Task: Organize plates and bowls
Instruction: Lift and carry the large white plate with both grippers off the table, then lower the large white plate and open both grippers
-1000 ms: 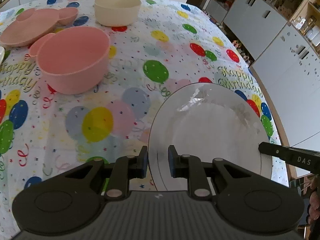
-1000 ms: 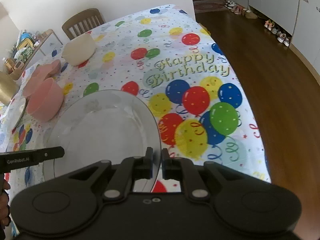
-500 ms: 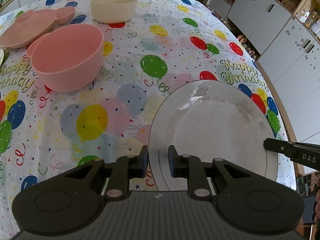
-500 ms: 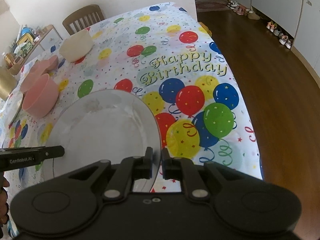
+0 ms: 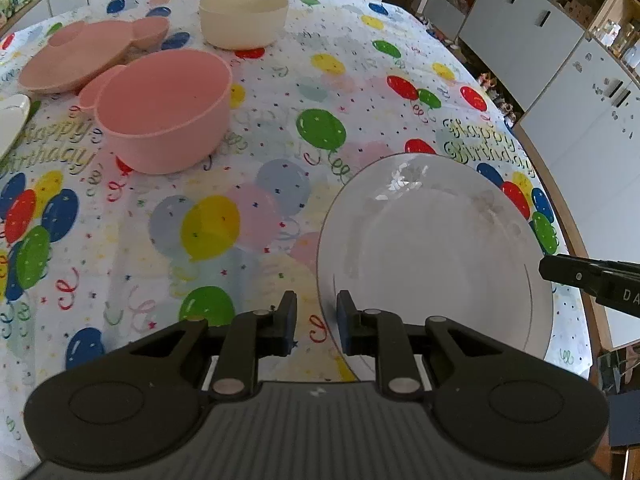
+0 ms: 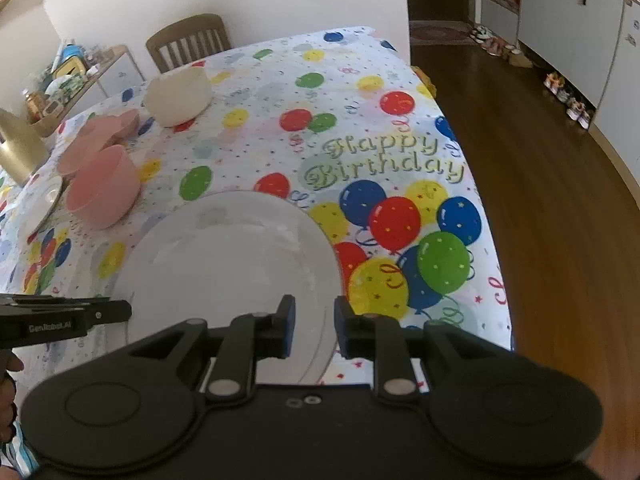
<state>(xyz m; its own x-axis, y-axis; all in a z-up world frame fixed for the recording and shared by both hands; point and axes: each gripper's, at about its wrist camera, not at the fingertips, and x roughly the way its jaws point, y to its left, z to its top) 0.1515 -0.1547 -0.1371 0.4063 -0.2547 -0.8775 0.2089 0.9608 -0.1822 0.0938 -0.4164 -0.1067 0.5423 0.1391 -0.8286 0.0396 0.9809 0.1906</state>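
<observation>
With the white plate (image 5: 436, 256) down on the tablecloth (image 5: 248, 184) near the table's edge, my right gripper (image 6: 315, 328) is opening off its rim while my left gripper (image 5: 317, 326) stays narrow astride the opposite rim, so I should release gently.

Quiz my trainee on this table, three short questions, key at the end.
1. True or false: the cream bowl stands upright, apart from the pink bowl.
2. Which dish lies nearest the white plate? A. cream bowl B. pink bowl C. pink plate
3. Whose rim runs between the fingers of both the left gripper and the right gripper?

Key: 1. True. 2. B. 3. The white plate's.
</observation>
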